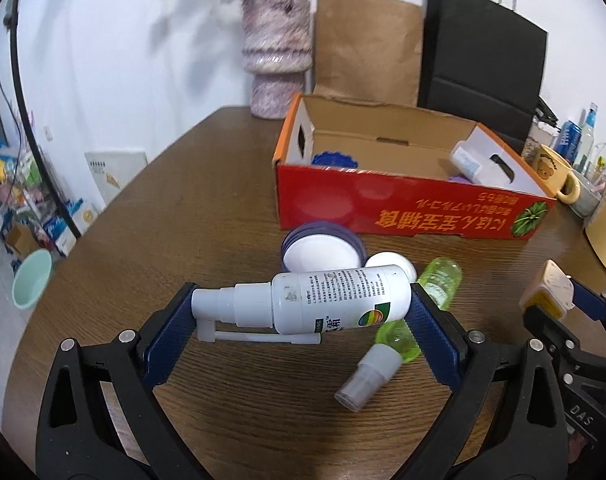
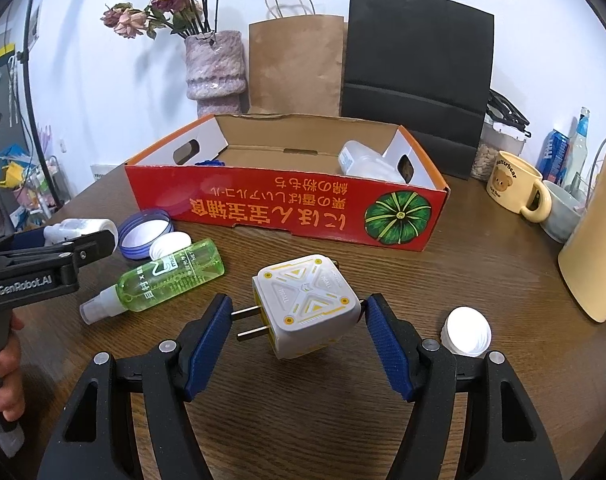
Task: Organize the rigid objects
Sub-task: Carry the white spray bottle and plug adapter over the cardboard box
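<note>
My left gripper [image 1: 301,312] is shut on a white spray bottle [image 1: 327,304], held sideways above the wooden table [image 1: 143,240]. My right gripper [image 2: 299,320] is shut on a white and yellow plug adapter [image 2: 307,306], its prongs against the left pad. A green spray bottle [image 2: 163,278] lies on the table; it also shows in the left wrist view [image 1: 419,316]. A purple-rimmed lid [image 1: 323,250] and a white cap [image 1: 395,262] lie before the red cardboard box [image 2: 287,208], which holds a white bottle [image 2: 367,166] and a blue item [image 1: 334,159].
A second white cap [image 2: 467,330] lies by my right finger. A yellow bear mug [image 2: 515,188], a grey bowl [image 2: 563,216] and a cream board [image 2: 595,240] stand at the right. A vase [image 2: 215,68] and paper bags [image 2: 415,76] stand behind the box.
</note>
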`<state>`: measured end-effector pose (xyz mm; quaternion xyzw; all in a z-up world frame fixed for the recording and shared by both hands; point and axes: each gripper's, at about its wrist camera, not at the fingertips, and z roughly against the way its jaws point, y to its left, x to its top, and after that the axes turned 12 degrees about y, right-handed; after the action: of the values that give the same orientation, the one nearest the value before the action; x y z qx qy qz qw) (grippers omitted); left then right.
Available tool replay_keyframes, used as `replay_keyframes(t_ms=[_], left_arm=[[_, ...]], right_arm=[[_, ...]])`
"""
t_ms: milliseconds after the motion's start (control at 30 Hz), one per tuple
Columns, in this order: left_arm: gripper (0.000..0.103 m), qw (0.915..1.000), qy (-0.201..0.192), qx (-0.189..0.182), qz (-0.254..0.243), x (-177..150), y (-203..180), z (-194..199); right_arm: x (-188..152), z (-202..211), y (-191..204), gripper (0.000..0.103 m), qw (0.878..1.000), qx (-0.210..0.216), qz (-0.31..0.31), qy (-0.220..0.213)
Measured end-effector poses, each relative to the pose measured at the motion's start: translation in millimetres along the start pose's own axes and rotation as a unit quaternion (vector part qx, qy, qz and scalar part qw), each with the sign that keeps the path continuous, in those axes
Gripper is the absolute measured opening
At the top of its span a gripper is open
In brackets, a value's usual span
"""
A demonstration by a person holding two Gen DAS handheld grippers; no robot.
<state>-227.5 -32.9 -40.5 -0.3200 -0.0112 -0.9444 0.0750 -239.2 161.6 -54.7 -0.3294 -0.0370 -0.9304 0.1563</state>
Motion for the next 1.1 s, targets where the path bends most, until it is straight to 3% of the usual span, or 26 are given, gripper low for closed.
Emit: replay_keyframes(t_ms=[467, 1100], left_arm=[[0.098, 0.9990, -0.033, -0.010, -0.029, 7, -20, 26], [0.098, 0.9958, -0.080, -0.029, -0.034, 46, -40, 43]], right_arm=[[12, 17, -8, 0.073, 1.000, -0.004, -0.010, -0.030], [52, 28, -16, 0.073, 0.997, -0.007, -0.009, -0.074]])
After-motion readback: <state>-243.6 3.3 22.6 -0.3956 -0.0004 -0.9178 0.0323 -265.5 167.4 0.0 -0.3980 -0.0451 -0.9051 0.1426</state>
